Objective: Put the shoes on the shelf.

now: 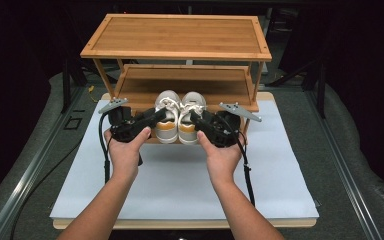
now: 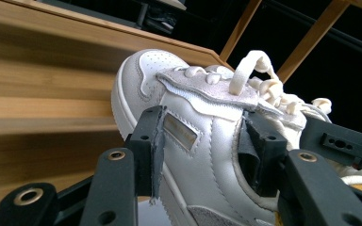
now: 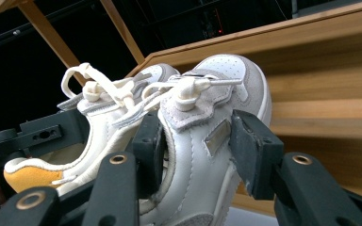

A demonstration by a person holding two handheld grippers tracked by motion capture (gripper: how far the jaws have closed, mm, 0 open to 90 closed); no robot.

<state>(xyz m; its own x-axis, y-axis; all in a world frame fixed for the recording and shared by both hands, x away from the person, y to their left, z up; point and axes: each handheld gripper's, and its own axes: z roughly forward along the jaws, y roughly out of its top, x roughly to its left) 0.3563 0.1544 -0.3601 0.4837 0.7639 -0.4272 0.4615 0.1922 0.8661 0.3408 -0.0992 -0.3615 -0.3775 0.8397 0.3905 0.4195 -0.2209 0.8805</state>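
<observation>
Jaws clamped on each shoe's sides, left shoe (image 2: 207, 141), right shoe (image 3: 202, 155)

bamboo rack (image 1: 177, 35) (two shelves), white mat (image 1: 180, 185)

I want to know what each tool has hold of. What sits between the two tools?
In the high view, a pair of white shoes sits side by side between the left tool and right tool.

Two white sneakers (image 1: 179, 117) with mustard heels are held side by side, toes toward the bamboo rack (image 1: 177, 37).
</observation>
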